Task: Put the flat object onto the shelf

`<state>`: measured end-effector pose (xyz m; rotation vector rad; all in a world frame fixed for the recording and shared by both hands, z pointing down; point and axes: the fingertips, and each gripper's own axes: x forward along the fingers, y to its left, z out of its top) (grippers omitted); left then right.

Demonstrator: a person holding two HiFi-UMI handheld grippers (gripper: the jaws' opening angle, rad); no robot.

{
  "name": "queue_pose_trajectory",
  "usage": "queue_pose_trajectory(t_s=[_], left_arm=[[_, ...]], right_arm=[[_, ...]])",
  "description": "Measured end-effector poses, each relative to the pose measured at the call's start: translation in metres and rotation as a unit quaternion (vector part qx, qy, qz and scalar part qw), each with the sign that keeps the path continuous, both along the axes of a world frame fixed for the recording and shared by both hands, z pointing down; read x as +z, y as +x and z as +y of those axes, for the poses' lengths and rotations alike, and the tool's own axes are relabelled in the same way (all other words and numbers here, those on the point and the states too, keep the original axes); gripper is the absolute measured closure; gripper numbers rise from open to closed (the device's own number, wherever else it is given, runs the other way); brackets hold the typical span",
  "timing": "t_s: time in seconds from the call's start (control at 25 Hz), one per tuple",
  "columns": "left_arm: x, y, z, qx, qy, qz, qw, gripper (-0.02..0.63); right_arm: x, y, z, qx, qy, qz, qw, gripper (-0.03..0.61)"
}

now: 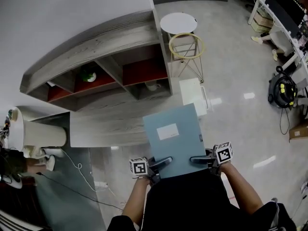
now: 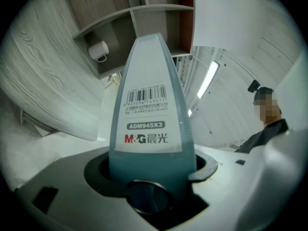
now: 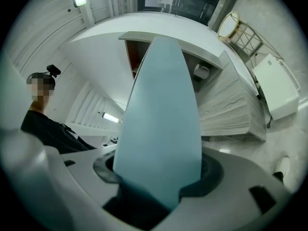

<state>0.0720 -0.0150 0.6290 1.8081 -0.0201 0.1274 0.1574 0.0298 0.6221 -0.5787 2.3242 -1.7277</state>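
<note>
two hand-held grippers, one light blue file box, one shelf unit. the left gripper [image 1: 161, 162] and the right gripper [image 1: 200, 160] are each clamped on the near edge of the file box [image 1: 172, 137]. it is held out flat at the lower centre of the head view, above the glossy pale floor [image 1: 240, 57] and apart from the shelf. the box is a thin, smooth rectangle with one white label on its top face. the narrow edge seen in the left gripper view carries a barcode sticker.

the shelf [image 1: 96, 42], at the upper left, is grey wood-grain board with red back panels and several open compartments. one compartment holds a white roll [image 1: 153, 86], another a green object [image 1: 88, 74]. a low wood-grain surface [image 1: 108, 121] lies between the box and the shelf. right of the shelf stand one round white table [image 1: 178, 22], one gold wire stool [image 1: 186, 46] and one white boxy appliance [image 1: 192, 94].
</note>
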Motion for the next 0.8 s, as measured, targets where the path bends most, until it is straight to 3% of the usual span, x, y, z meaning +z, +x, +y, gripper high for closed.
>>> queue_pose_trajectory(t_s=[0.24, 0.48, 0.8], left_arm=[[0.003, 0.018, -0.01, -0.027, -0.011, -0.013, 0.9995, 0.295], [0.014, 0.023, -0.021, -0.082, -0.003, -0.027, 0.9962, 0.295], [0.011, 0.017, -0.034, -0.172, 0.008, -0.038, 0.9844, 0.29]], right_arm=[[0.006, 0.02, -0.015, -0.025, -0.015, -0.009, 1.0, 0.296], [0.007, 0.033, -0.037, -0.079, -0.008, -0.007, 0.997, 0.296], [0.012, 0.03, -0.062, -0.151, -0.005, -0.006, 0.989, 0.295]])
